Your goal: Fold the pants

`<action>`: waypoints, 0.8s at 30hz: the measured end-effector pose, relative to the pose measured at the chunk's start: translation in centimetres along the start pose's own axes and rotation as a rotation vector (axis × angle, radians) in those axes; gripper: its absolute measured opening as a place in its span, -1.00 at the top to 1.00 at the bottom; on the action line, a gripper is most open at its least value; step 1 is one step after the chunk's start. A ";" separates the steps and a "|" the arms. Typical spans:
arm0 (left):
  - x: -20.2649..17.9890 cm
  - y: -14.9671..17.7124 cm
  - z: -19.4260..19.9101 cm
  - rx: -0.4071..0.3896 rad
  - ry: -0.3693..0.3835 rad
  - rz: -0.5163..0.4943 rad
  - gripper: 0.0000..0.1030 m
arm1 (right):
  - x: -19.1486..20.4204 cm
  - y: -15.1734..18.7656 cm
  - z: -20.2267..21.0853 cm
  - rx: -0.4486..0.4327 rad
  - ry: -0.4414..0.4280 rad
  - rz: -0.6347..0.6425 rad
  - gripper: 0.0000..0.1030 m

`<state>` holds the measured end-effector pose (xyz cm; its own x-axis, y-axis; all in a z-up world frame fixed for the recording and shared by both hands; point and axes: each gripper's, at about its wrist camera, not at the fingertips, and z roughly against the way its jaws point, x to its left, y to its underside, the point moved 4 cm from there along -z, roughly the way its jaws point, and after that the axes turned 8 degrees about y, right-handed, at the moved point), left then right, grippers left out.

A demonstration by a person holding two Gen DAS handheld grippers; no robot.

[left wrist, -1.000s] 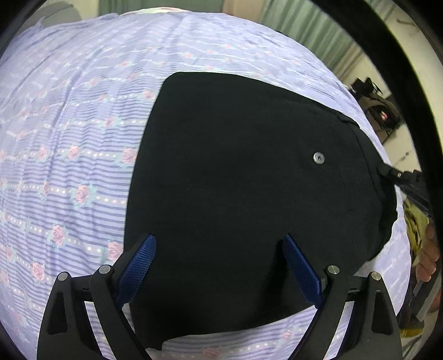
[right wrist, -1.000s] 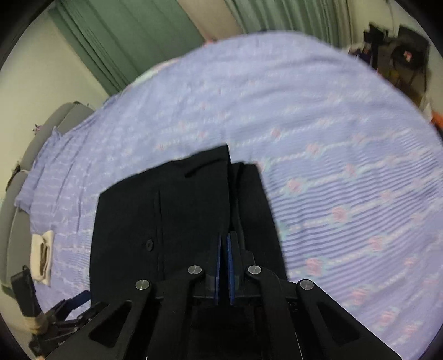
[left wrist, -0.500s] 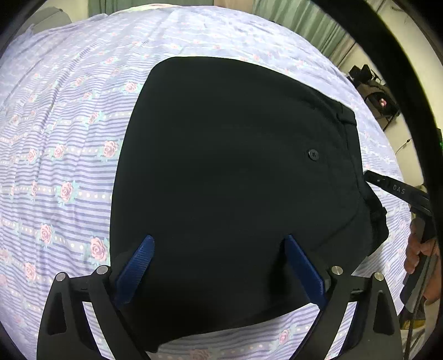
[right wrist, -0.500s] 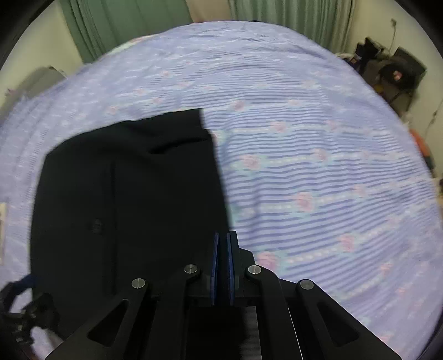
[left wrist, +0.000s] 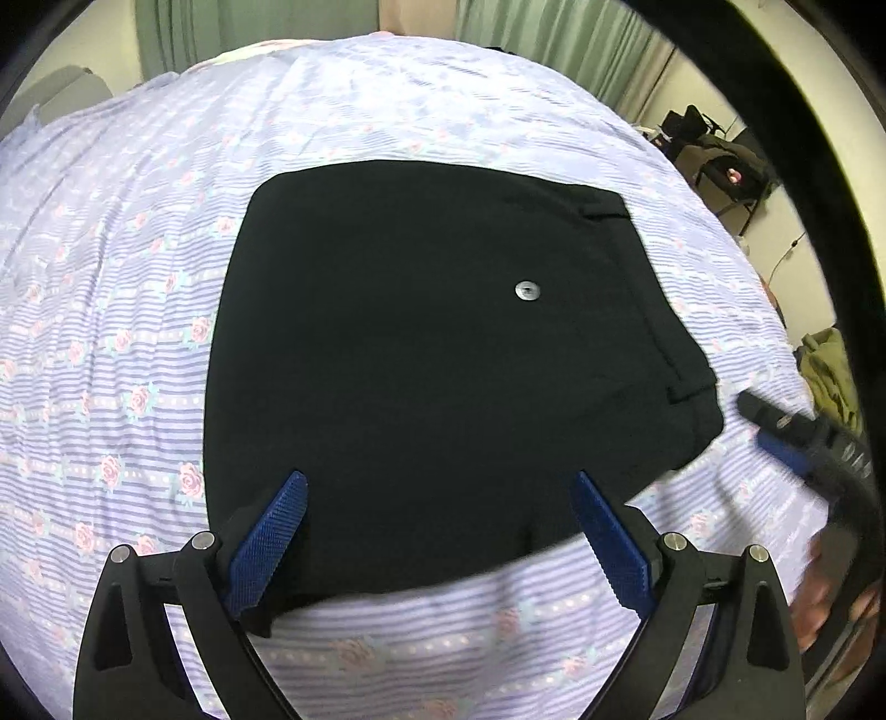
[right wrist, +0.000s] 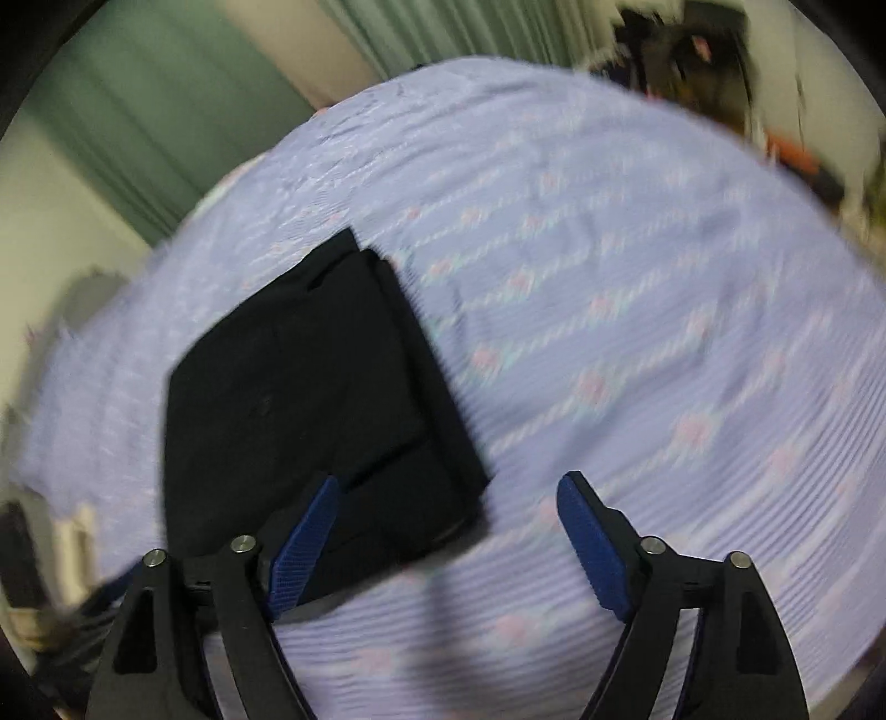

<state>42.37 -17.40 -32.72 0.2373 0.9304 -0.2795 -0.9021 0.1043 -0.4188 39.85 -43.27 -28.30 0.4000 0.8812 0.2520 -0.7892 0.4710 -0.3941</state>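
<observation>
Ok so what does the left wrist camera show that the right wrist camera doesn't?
Only the left wrist view shows the shiny button on the black pants, the right gripper coming in beside the waistband corner, and the left gripper open over the near edge. Only the right wrist view shows the stacked folded layers along the pants' side edge, with the right gripper's blue fingers opening and nothing pinched. Both show the folded pants lying flat on the floral striped bedsheet and green curtains behind.
</observation>
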 end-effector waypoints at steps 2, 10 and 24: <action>-0.4 -0.1 0.2 -0.004 0.003 -0.004 -0.89 | 0.1 1.3 -1.3 0.054 -0.073 -0.081 -0.60; 1.0 -0.3 0.4 -0.017 -0.035 -0.027 -0.89 | 1.2 3.6 -5.7 0.148 -0.292 -0.306 -0.60; 2.3 -1.6 -0.6 -0.078 -0.043 0.067 -0.89 | 3.2 0.4 -9.3 0.044 -0.310 -0.404 -0.60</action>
<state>44.56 -15.59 -33.18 0.1601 0.9486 -0.2730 -0.8844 0.0151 -0.4664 45.14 -39.92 -35.91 0.5257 0.5719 0.6298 -0.6216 0.7636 -0.1746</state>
